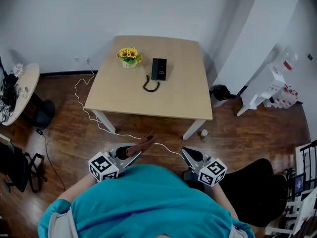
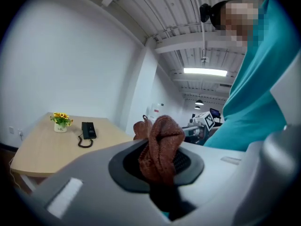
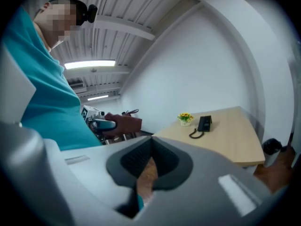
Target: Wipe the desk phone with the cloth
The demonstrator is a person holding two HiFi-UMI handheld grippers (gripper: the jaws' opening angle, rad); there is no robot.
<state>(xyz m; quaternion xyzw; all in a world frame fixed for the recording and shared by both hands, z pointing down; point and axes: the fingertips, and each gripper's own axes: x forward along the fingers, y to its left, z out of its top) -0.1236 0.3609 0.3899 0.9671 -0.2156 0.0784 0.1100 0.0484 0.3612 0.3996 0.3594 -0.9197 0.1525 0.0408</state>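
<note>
Your left gripper (image 1: pixel 133 152) was clamped on the brown cloth (image 1: pixel 142 144); your right gripper (image 1: pixel 188 153) was closed on nothing. The phone (image 1: pixel 159 68) lay well ahead on the table (image 1: pixel 183 93), lengthwise away from you, about equally far from both grippers.

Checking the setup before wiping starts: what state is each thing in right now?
Left hand-held gripper: shut on the cloth.
Cloth: bunched up, off the table.
Right hand-held gripper: shut, empty.
Phone: flat on the table, untouched, cord curled.
Flower pot: upright beside the phone.
</note>
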